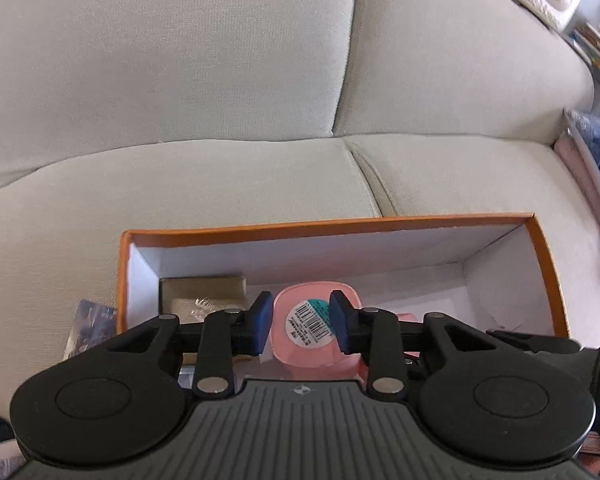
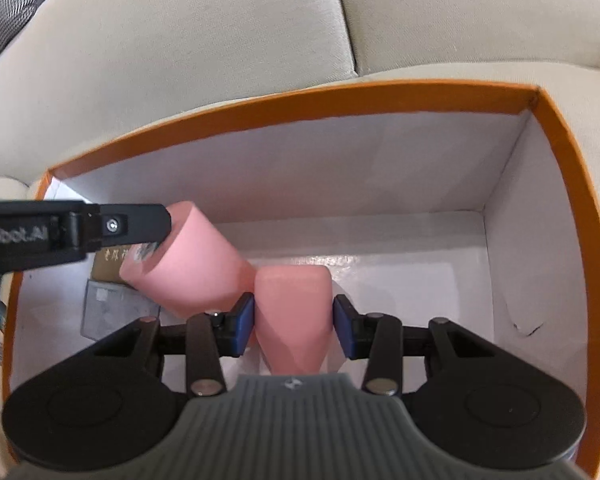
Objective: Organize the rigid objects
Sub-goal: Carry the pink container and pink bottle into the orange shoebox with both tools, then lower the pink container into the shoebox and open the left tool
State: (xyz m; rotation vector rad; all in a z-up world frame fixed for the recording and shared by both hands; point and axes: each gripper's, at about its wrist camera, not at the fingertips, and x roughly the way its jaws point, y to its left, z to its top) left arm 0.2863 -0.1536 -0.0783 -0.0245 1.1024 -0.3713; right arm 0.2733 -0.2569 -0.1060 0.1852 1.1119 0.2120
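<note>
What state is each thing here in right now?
Orange box: open, no lid.
Tilted pink cup: gripped at its base by left gripper, against second cup.
Second pink cup: clamped in right gripper.
Brown packet: flat in box.

Both wrist cameras look steeply down along their tongs, close above the orange-rimmed box [image 1: 328, 227] on the sofa [image 1: 180, 80], seemingly sharing its white interior.

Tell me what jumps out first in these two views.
Two pink cups meet inside an orange-rimmed box on a pale sofa. The right gripper clamps one cup; the left gripper frames the other's barcoded base, with a tan packet behind.
</note>
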